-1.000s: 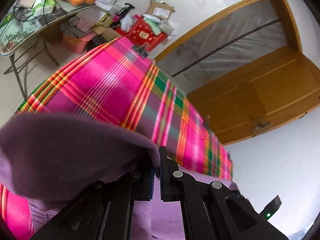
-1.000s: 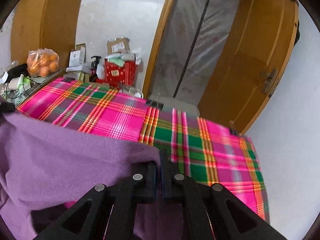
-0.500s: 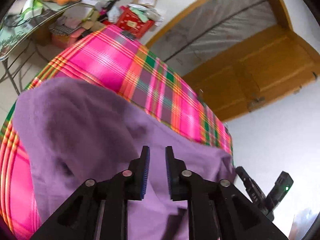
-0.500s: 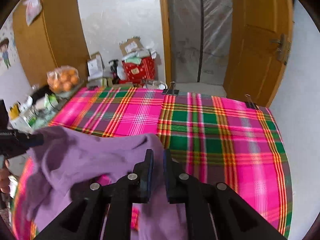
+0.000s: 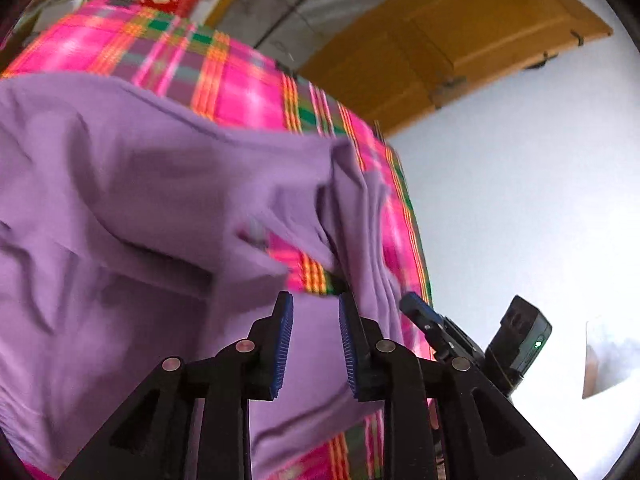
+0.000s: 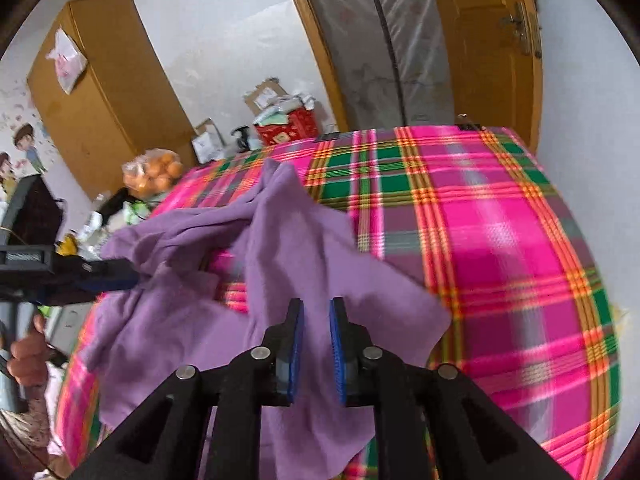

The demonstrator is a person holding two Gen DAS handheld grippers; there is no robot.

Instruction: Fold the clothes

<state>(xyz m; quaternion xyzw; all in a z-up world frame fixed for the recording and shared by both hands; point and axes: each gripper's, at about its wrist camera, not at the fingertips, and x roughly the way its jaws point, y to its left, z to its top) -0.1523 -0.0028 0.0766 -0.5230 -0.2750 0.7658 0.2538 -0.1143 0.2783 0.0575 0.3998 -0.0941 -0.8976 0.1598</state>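
A purple garment (image 5: 120, 184) lies rumpled on the table's pink and green plaid cloth (image 5: 240, 92). One fold stands up at its right side. My left gripper (image 5: 316, 300) hovers over the garment, open, with nothing between its blue pads. In the right wrist view the same garment (image 6: 288, 232) sprawls over the left half of the plaid cloth (image 6: 500, 240). My right gripper (image 6: 316, 304) is open just above it and holds nothing. The left gripper (image 6: 92, 274) shows at the left edge, its tip by the cloth, with a hand (image 6: 24, 356) on its handle.
A bag of oranges (image 6: 154, 170), a red box (image 6: 286, 128) and cartons stand beyond the table's far left corner. A wooden cabinet (image 6: 104, 92) and a wooden door (image 6: 492, 52) line the back wall. The plaid cloth's right half is bare.
Both grippers were shut on the raised garment one second ago. They have let go and opened, and the garment has dropped onto the table.
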